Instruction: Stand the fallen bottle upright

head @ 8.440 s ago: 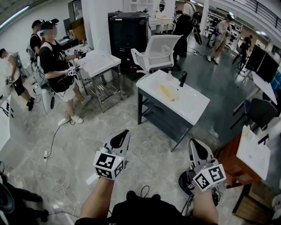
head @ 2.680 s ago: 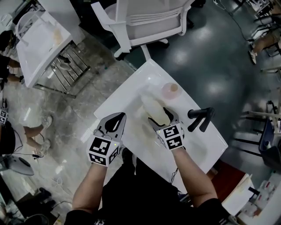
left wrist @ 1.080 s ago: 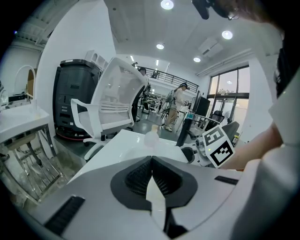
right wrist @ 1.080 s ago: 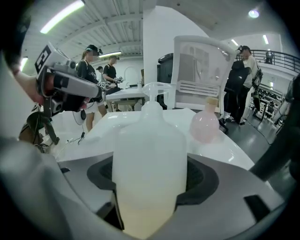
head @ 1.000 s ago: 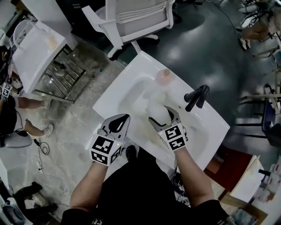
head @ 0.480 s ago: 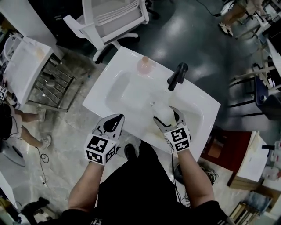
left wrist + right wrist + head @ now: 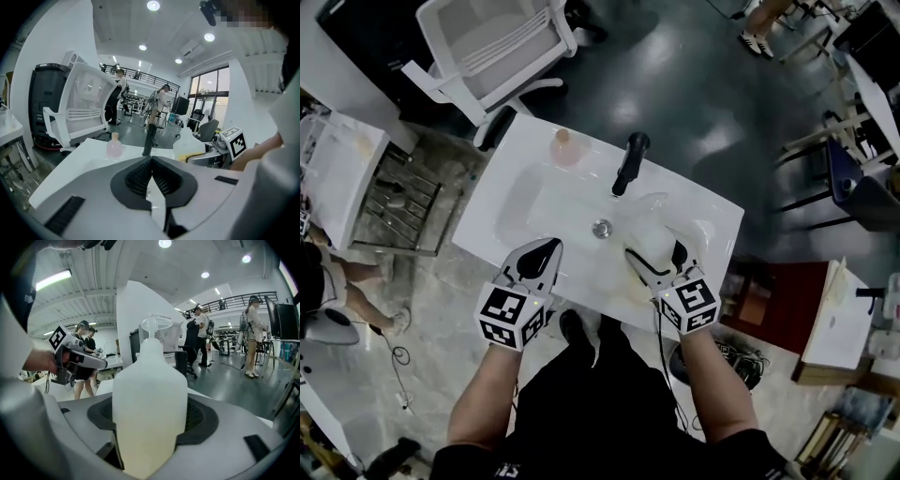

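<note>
A translucent white bottle with yellowish liquid in its lower part is upright between the jaws of my right gripper, which is shut on its body. In the right gripper view the bottle fills the middle, neck and cap on top. It is over the right part of the white washbasin, just right of the drain; I cannot tell whether it rests on the basin. My left gripper is at the basin's front edge, jaws shut on nothing, as its own view shows.
A black faucet stands at the back of the basin, close behind the bottle. A small pink bottle stands upright at the back left rim. A white chair is behind the basin and another white table to the left.
My right gripper has carried the bottle from the basin's middle to its right side, past the faucet. The left gripper stays shut at the front edge.
</note>
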The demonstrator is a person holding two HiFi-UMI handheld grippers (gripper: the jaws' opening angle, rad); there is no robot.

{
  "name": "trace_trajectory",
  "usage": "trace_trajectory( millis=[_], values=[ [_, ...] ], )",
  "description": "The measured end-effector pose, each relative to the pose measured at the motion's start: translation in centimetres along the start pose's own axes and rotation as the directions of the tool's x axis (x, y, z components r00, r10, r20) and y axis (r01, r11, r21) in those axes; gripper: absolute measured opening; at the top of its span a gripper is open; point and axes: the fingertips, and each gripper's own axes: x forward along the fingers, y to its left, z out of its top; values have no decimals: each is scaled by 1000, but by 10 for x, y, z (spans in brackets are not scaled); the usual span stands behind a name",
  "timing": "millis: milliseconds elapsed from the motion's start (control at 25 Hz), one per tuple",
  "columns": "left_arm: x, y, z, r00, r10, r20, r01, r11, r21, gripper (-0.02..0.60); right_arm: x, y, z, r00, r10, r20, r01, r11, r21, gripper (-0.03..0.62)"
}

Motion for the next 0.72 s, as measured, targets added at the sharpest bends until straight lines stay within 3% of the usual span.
trace_trajectory(
  millis=[280, 520, 720],
  values=[
    [30, -39, 31, 999, -54, 11, 53, 998, 44, 8, -49, -61, 25, 994, -90, 62, 89, 996, 25, 339],
    [48, -66, 49, 997, -82, 7, 82, 994, 74, 8, -94, -122, 23, 976, -208, 59, 207, 978, 27, 339],
    [66, -83, 54, 994, -113, -2, 112, 989, 91, 8, -118, -156, 20, 960, -264, 88, 257, 963, 79, 339]
  ],
)
